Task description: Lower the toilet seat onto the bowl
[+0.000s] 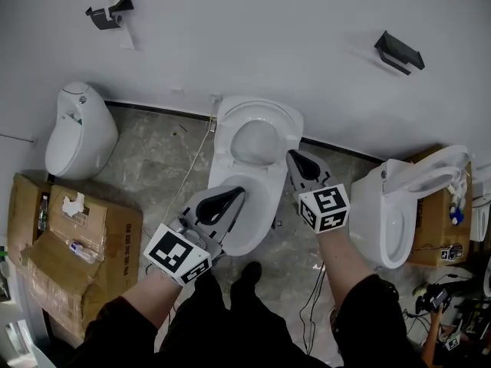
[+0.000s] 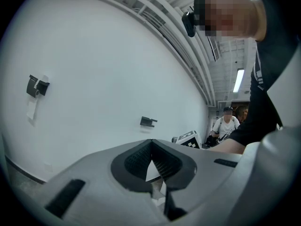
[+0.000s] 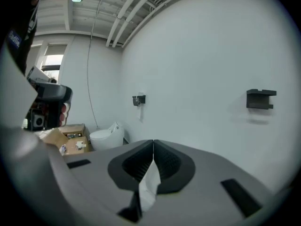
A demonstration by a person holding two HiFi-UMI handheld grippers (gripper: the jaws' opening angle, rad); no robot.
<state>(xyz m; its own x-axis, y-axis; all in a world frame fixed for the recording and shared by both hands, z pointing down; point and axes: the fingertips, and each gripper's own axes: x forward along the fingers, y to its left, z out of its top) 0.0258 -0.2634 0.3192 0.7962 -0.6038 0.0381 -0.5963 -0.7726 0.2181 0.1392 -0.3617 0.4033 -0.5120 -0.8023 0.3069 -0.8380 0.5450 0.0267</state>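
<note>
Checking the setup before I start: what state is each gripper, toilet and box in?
left gripper: shut, empty
right gripper: shut, empty
middle toilet: lid raised, seat position unclear
left toilet: lid closed
right toilet: lid raised
cardboard box: flaps open

Left hand-held gripper point(image 1: 234, 195) lower centre of frame, jaws together, right hand-held gripper point(image 1: 295, 158) centre right, jaws together, left forearm point(image 1: 149, 294) and right forearm point(image 1: 344, 255) extended from bottom edge.

White toilet point(image 1: 261, 182), grey veined floor point(image 1: 153, 159), brown cardboard box point(image 1: 115, 236), black wall bracket point(image 1: 399, 52).
</note>
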